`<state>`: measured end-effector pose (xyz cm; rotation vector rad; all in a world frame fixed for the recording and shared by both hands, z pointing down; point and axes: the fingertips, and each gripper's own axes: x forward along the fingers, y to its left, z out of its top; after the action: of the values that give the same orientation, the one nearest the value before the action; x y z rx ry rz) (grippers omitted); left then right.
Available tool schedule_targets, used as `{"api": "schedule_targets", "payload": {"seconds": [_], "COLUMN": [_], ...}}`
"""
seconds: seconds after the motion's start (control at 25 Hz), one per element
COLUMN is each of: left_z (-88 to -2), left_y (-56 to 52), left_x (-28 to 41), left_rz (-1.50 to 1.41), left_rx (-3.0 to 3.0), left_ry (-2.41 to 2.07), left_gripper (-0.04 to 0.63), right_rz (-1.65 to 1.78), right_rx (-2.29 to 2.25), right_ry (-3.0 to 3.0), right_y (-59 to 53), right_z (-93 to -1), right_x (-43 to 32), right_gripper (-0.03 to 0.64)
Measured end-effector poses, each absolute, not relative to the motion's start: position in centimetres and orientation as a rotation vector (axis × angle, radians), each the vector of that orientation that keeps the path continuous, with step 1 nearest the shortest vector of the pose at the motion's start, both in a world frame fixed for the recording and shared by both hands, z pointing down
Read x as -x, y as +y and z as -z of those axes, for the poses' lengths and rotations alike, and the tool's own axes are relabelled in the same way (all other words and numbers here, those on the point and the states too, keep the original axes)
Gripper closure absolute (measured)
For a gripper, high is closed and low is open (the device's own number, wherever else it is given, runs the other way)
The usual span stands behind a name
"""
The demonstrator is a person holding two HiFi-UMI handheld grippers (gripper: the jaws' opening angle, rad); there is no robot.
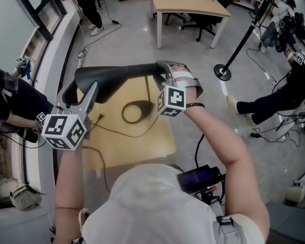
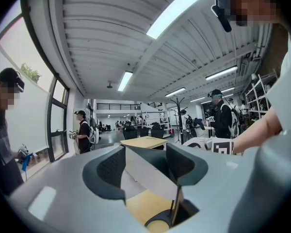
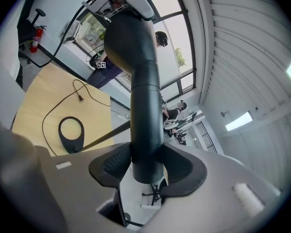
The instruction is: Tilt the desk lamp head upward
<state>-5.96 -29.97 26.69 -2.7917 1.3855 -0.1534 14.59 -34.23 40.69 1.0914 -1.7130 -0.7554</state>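
Note:
A black desk lamp stands on a small wooden table (image 1: 160, 136). Its long head (image 1: 117, 75) lies about level above the ring-shaped base (image 1: 123, 112), joined to it by a thin stem. My left gripper (image 1: 84, 86) is shut on the wide end of the head, whose pale flat underside (image 2: 145, 171) crosses slantwise between the pads (image 2: 106, 171). My right gripper (image 1: 163, 71) is shut on the narrow round end (image 3: 145, 81), with both pads pressed against the black tube. The base (image 3: 68, 147) shows below in the right gripper view too.
The lamp's cable (image 1: 117, 132) loops over the table to a loose plug (image 1: 99, 117). A larger wooden table (image 1: 188, 1) and office chairs stand behind. A black post on a round foot (image 1: 222, 72) is at the right. People stand at the left window (image 1: 10, 103) and at the right (image 1: 277, 98).

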Motion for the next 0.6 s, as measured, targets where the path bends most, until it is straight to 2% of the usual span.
{"api": "schedule_targets", "payload": {"seconds": [0.6], "left_z": [-22.6], "left_y": [-30.0], "left_x": [2.5], "left_rz": [0.188], "left_rx": [2.684], "left_ry": [1.337], "left_gripper": [0.333], "right_rz": [0.629], "right_rx": [-1.164], "right_ry": [-1.877], "right_y": [-34.4], "right_z": [-41.0], "right_x": [-15.0], "right_gripper": [0.405]}}
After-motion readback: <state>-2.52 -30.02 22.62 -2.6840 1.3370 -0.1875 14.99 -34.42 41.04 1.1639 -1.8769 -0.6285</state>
